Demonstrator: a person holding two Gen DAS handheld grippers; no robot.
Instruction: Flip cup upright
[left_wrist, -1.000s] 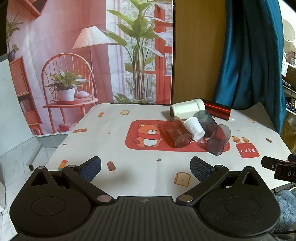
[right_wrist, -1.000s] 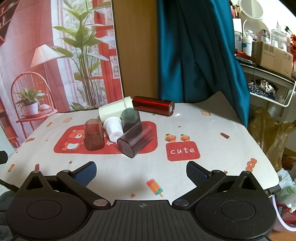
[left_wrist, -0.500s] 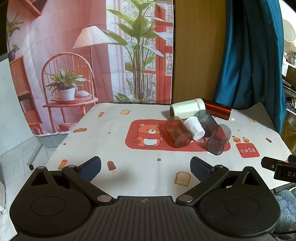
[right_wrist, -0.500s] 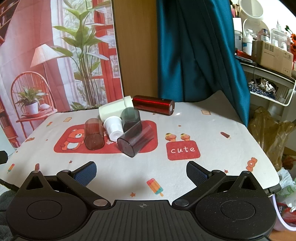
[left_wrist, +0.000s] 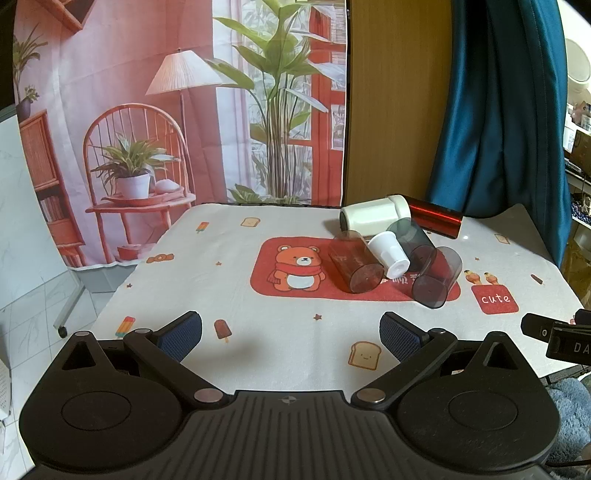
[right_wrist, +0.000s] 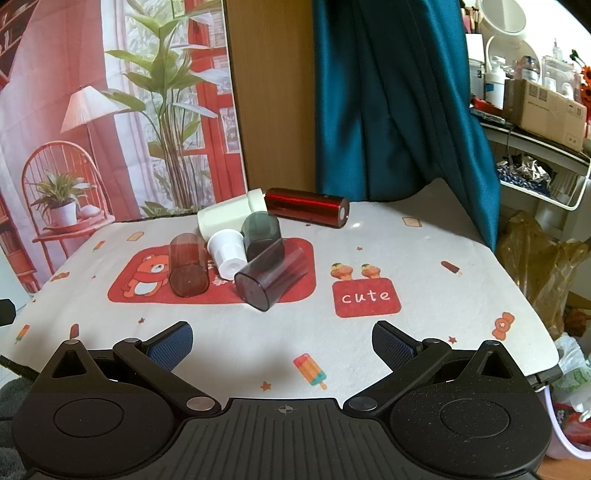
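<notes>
Left wrist: our left gripper (left_wrist: 290, 330) is wide open, holding nothing, low over the tablecloth (left_wrist: 229, 295). The cups lie tipped in a cluster on the red bear patch: brown cup (left_wrist: 355, 266), small white cup (left_wrist: 389, 253), smoky cup (left_wrist: 436, 277).

Right wrist: our right gripper (right_wrist: 282, 341) is likewise spread wide and empty. Same cluster ahead, brown cup (right_wrist: 188, 269) leftmost, red cylinder (right_wrist: 307, 206) behind.

The surface (right_wrist: 424, 258) is covered by a white cloth printed with a bear (left_wrist: 298, 267) and a red "cute" patch (right_wrist: 365, 297). A teal curtain (right_wrist: 399, 92) and a printed backdrop (left_wrist: 147, 110) are seen behind it; a cluttered shelf (right_wrist: 535, 140) is seen at the right.
</notes>
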